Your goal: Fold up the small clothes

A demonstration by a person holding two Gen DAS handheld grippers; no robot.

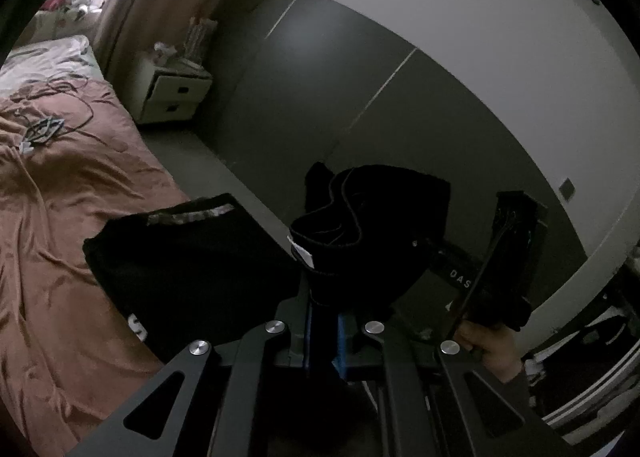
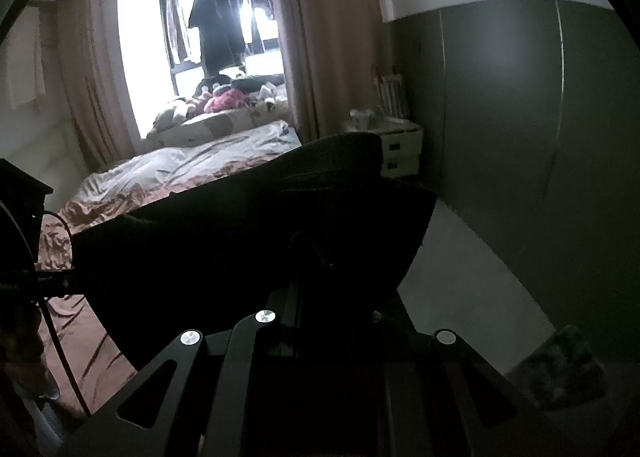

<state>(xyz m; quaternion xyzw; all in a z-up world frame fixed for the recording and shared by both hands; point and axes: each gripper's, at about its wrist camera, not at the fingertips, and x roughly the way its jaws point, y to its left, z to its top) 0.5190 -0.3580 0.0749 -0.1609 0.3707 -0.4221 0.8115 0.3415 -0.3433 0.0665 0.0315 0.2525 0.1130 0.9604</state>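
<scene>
- A bed (image 1: 60,217) in pink sheets is filling a dim room with a grey wall (image 1: 320,97).
- A black garment (image 1: 360,217) is hanging in the air between both grippers, just above the bed's edge.
- The left gripper (image 1: 322,297) is pinching it tight.
- The right gripper (image 2: 316,257) is clamping it too.
- A nightstand (image 1: 172,93) is standing beyond.

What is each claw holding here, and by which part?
Both claws are shut on one black garment: the left claw at a bunched edge by a white label, the right claw at an edge; which part cannot be told.
</scene>
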